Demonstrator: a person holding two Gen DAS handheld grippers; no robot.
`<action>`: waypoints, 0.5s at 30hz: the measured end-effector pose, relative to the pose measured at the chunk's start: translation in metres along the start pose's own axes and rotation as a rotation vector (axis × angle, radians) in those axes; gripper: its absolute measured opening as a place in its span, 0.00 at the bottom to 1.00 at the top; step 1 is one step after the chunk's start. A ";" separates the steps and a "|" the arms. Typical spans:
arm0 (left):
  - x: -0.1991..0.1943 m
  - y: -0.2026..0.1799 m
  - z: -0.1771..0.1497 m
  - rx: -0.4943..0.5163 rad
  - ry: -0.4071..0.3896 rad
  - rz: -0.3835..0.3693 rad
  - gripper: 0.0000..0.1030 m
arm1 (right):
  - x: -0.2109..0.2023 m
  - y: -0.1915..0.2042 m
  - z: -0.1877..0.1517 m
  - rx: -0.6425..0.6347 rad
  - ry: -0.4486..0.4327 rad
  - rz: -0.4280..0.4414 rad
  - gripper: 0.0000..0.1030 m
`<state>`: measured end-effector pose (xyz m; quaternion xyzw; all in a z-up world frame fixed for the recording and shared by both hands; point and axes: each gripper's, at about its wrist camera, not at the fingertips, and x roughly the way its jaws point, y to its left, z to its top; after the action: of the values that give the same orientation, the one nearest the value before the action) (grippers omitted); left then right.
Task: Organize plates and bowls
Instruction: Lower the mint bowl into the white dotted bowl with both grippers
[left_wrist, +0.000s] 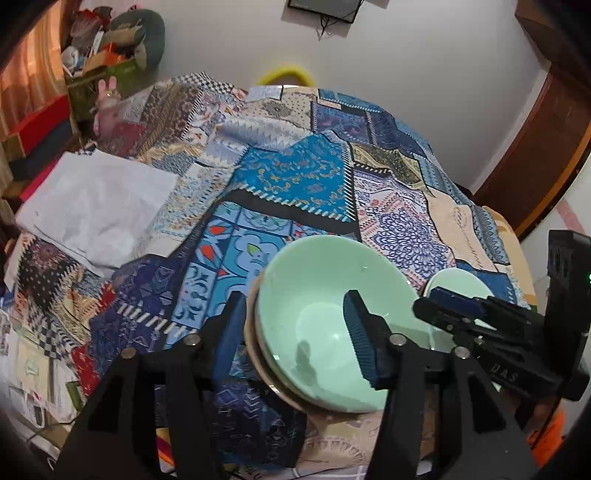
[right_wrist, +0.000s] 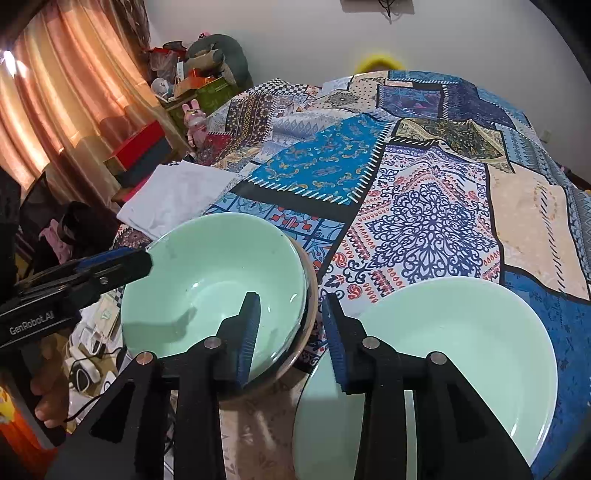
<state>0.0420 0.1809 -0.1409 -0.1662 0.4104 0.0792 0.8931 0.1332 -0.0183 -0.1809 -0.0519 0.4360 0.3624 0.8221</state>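
A mint green bowl (left_wrist: 325, 332) (right_wrist: 207, 288) sits nested in a beige bowl (left_wrist: 255, 354) (right_wrist: 308, 325) near the front edge of the patchwork-covered surface. My left gripper (left_wrist: 293, 295) is open and straddles the stack's left rim, one finger outside and one inside the green bowl. Over the opposite rim, my right gripper (right_wrist: 291, 297) straddles it the same way, open, with a gap on both sides. Each gripper also shows in the other's view: the right gripper (left_wrist: 436, 302), the left gripper (right_wrist: 146, 258). A mint green plate (right_wrist: 461, 350) (left_wrist: 458, 282) lies just right of the bowls.
A folded white cloth (left_wrist: 99, 210) (right_wrist: 173, 199) lies on the patchwork cover (left_wrist: 295, 173) to the left. Boxes, bags and toys (right_wrist: 192, 74) are piled by the curtain. Cables and chargers (right_wrist: 88, 354) lie below the left edge. A wooden door (left_wrist: 546, 140) stands at the right.
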 end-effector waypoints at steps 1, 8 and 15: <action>0.000 0.002 -0.001 -0.003 0.002 0.006 0.53 | 0.000 -0.001 0.000 0.000 0.001 -0.003 0.32; 0.020 0.022 -0.013 -0.053 0.074 0.001 0.53 | 0.008 -0.003 -0.004 0.023 0.022 -0.001 0.37; 0.039 0.028 -0.026 -0.079 0.137 -0.055 0.53 | 0.020 0.002 -0.006 0.034 0.059 0.027 0.37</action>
<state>0.0417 0.1975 -0.1929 -0.2176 0.4623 0.0593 0.8575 0.1353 -0.0082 -0.1990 -0.0428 0.4667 0.3643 0.8047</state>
